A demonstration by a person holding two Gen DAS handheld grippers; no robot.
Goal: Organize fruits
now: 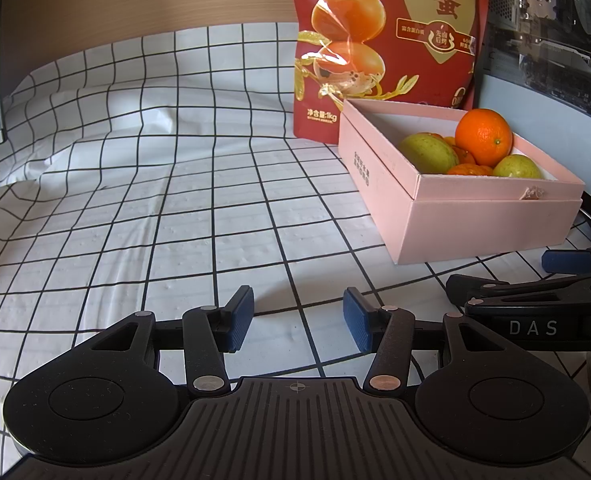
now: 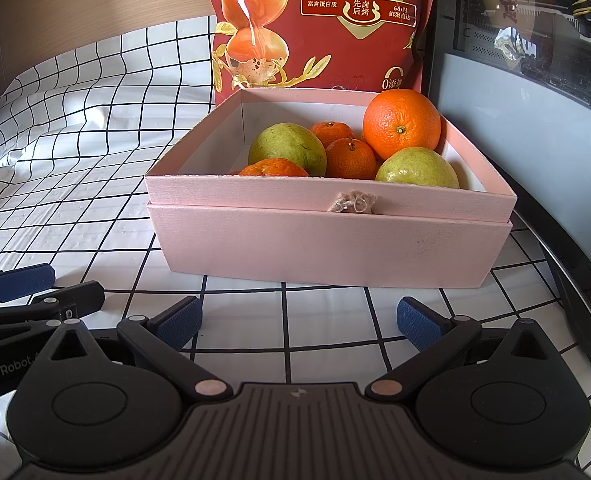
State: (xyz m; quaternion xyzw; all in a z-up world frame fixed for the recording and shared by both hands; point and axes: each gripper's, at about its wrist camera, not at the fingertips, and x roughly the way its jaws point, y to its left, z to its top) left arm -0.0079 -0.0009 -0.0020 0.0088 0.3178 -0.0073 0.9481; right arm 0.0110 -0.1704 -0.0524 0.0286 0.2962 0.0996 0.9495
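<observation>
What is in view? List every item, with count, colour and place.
box: 1, pink, on the cloth, in front of the bag
orange: 1, orange, back right of the box
mandarins: at least 3, orange, middle of the box
guavas: 2, green, one left, one front right in the box
bag: 1, red, upright behind the box
cloth: 1, white with black grid, over the table
left tool: open, empty, left of the box
right tool: open, empty, facing the box
</observation>
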